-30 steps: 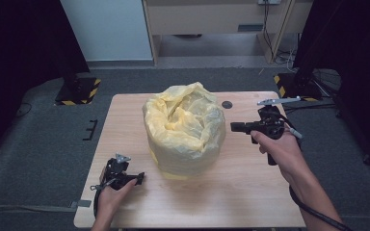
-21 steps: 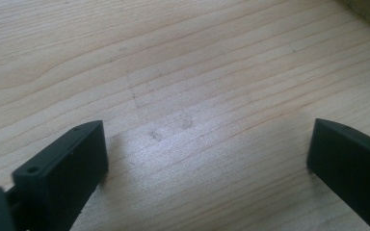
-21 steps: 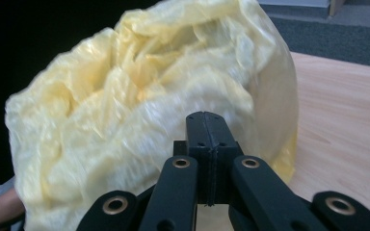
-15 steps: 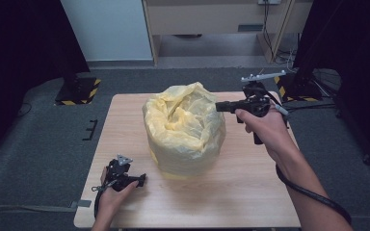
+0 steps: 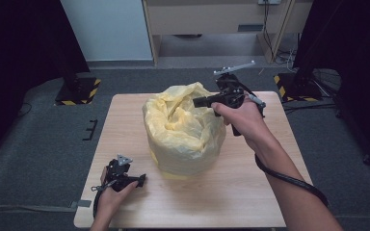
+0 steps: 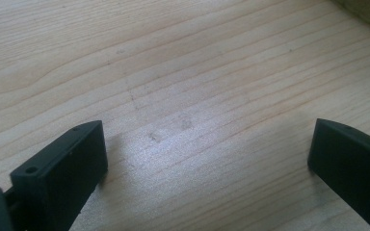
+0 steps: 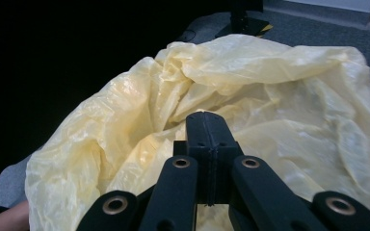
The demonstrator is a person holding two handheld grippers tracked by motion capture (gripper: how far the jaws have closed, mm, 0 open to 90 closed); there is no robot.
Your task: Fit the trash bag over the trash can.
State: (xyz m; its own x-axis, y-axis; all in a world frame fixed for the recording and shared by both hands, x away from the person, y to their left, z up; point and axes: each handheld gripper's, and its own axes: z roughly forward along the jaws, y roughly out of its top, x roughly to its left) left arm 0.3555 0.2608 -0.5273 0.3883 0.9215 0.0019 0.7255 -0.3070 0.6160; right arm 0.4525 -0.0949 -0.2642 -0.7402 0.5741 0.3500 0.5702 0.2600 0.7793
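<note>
Landmark: yellow plastic bag [image 5: 183, 130], standing upright and crumpled on the middle of the wooden table [image 5: 250, 192]; its open, ruffled mouth faces up.

Bag, attitude: long axis vertical, with loose film folded inward at the rim. In the right gripper view the bag [image 7: 270, 96] lies directly ahead of the jaws.

Right gripper [image 5: 200, 101]: held level at the bag's upper rim on its far right side, jaws pointing toward the mouth. The jaws are pressed together, and no film can be seen pinched between them. In its own view the tip [image 7: 207, 127] sits just short of the folded plastic; whether it touches cannot be told.

Left gripper [image 5: 142, 180]: resting low on the table near the bag's base, on its near left side and apart from it. Jaws spread wide, with bare wood between them in its own view [image 6: 207, 144].

Relation governing the next move: the bag's rim lies straight ahead of the right gripper, along the line of its jaws. That hand is much nearer the mouth than the left.

Judgement: the right jaws would need to part before they could take hold of the rim. The thin film may slip or bunch.
</note>
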